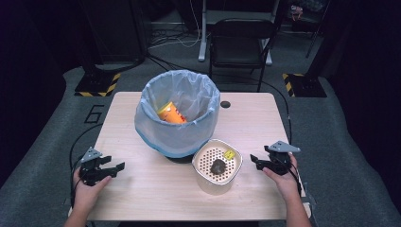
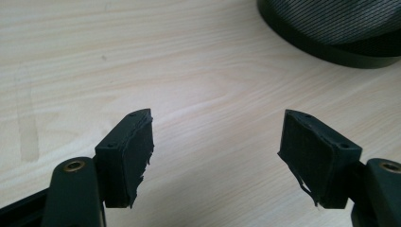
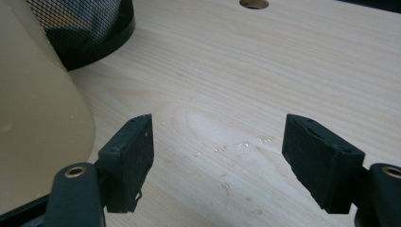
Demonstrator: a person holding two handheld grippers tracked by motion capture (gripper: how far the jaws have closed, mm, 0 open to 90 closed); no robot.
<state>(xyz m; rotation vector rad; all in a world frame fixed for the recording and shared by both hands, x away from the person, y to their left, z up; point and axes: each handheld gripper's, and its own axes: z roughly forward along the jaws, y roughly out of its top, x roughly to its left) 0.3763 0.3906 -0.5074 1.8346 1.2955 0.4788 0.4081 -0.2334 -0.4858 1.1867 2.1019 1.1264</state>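
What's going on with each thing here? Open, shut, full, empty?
Left gripper: open, holding nothing.
Right gripper: open, holding nothing.
Bin: upright, lined with a blue bag, open at the top.
Orange carton: lying tilted inside the bin.
Beige container: upright, a perforated tray across its top.
Dark lump: resting on the tray.
Yellow scrap: on the tray's edge.
Table: a few wet drops near the right gripper.
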